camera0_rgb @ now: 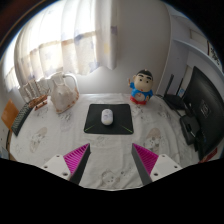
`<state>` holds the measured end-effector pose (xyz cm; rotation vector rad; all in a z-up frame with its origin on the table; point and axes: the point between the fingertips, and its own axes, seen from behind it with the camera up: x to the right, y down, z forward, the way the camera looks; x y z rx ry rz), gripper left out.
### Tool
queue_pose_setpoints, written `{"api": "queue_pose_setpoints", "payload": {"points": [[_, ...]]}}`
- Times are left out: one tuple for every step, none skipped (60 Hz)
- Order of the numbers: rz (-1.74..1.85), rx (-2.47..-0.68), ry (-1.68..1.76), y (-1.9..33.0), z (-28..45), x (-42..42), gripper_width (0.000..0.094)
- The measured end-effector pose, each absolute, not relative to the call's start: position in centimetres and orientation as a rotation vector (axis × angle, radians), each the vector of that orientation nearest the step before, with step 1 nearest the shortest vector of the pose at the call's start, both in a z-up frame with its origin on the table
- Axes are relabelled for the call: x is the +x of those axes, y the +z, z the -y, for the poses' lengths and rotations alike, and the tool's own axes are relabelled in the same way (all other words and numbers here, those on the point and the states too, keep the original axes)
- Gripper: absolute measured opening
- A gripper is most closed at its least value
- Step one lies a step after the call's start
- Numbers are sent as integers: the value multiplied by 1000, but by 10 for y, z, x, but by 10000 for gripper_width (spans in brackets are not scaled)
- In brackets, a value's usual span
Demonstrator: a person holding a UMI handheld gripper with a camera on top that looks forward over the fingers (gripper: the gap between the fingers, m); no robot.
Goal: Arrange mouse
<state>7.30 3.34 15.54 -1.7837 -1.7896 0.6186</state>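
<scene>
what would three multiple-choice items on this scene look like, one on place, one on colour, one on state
1. Where is the mouse?
A. on the dark mouse pad
B. beside the doll
C. between the fingers

2. What colour is the mouse?
A. black
B. white
C. red

3. How is the claw?
A. shut on the mouse
B. open, short of the mouse
C. shut on the doll

Key: 1 A, it rests mid-pad; 2 B, pale against the dark pad; 3 B, the fingers stand wide apart, nothing between them. The doll stands beyond the pad.
</scene>
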Motion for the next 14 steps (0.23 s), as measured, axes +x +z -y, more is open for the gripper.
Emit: {"api": "queue_pose_setpoints", "payload": {"points": [[1787,-1784,623,157,-32,76,853],[1783,-1783,627,159,-32,79,853],[1780,-1783,630,161,-31,81,852],[1776,-1785,634,161,-31,83,854],[1772,-1789,639,162,-30,85,854],[1769,-1794,642,162,-30,87,852],[1768,-1798,641,161,-30,89,852],[1768,-1801,636,161,-30,91,853],[1769,-1803,632,160,-30,93,853],[1770,-1803,628,159,-31,95,853],[1771,-1801,625,158,-31,96,851],[1771,-1798,623,158,-32,97,852],[1769,-1794,621,158,-32,98,853],[1766,-1794,620,158,-32,98,853]]}}
